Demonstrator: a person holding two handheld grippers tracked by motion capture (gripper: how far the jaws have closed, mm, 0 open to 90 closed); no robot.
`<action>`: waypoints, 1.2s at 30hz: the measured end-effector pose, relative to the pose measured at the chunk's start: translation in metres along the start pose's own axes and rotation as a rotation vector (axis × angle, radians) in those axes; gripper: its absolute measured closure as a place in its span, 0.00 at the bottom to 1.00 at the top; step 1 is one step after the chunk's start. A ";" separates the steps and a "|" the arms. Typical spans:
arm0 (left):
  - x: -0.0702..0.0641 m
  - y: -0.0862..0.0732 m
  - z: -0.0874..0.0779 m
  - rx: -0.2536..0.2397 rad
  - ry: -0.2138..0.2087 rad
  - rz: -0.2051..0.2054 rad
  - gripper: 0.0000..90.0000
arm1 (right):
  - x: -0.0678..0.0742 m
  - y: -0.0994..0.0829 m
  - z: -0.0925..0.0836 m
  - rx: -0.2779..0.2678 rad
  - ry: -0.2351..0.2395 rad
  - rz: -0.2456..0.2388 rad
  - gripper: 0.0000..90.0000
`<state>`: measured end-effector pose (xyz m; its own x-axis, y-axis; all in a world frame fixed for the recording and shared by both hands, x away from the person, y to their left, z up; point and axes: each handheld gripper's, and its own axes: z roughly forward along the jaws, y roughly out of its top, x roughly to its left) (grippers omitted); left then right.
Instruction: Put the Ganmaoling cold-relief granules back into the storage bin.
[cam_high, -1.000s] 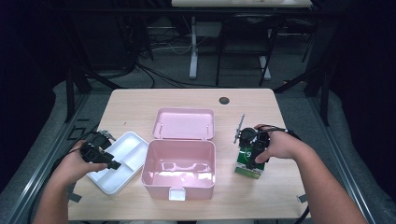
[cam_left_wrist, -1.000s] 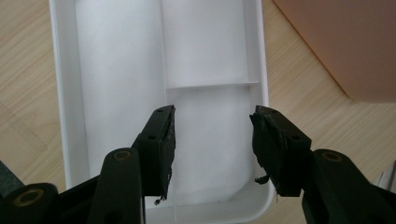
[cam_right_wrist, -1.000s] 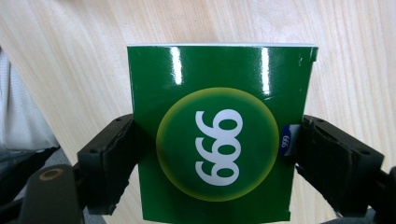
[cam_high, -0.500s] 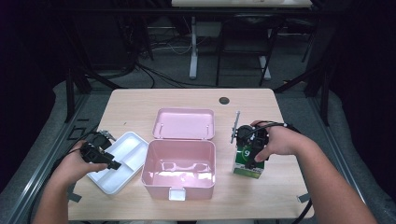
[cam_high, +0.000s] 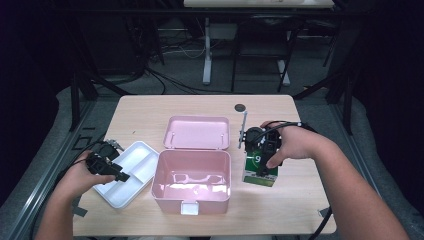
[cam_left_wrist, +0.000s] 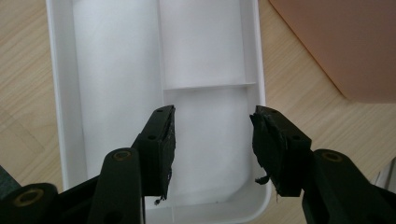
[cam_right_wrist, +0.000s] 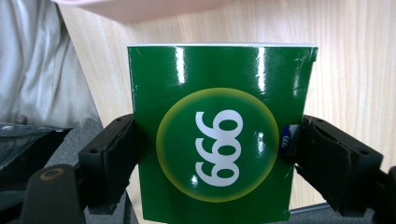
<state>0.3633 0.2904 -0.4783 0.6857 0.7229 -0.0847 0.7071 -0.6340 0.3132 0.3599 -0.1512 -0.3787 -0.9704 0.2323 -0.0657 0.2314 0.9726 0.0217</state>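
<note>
A green carton (cam_right_wrist: 219, 70) with a white "999" in a yellow-ringed circle sits between my right gripper's (cam_right_wrist: 215, 140) jaws, which press on its two sides. In the high view this carton (cam_high: 260, 175) is just right of the open pink box (cam_high: 192, 180), under my right gripper (cam_high: 261, 159). The box's lid (cam_high: 197, 132) lies back flat. My left gripper (cam_left_wrist: 212, 116) stands open over a near corner compartment of the white divided tray (cam_left_wrist: 112, 70), holding nothing. Seen from above, this tray (cam_high: 135, 157) lies left of the pink box, with the left gripper (cam_high: 119, 175) at its near-left edge.
A small dark round disc (cam_high: 240, 107) lies near the table's far edge. The pink box's wall (cam_left_wrist: 345, 42) is close to the tray's right side. Table legs, stands and cables fill the floor beyond the table.
My right gripper with the green carton has shifted a little left, toward the pink box. The left gripper has stayed over the white tray.
</note>
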 end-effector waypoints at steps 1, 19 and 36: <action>0.000 0.000 0.000 0.001 0.000 0.000 0.55 | 0.001 0.003 -0.003 0.000 -0.001 -0.005 0.19; -0.002 0.001 0.001 0.004 -0.002 0.005 0.55 | 0.008 0.033 -0.032 -0.013 0.035 -0.027 0.19; -0.002 0.002 0.001 0.009 -0.001 0.011 0.55 | 0.023 0.076 -0.042 -0.049 0.040 -0.055 0.19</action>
<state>0.3633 0.2875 -0.4788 0.6937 0.7155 -0.0826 0.7010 -0.6443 0.3058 0.3524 -0.0721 -0.3367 -0.9837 0.1774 -0.0281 0.1752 0.9822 0.0680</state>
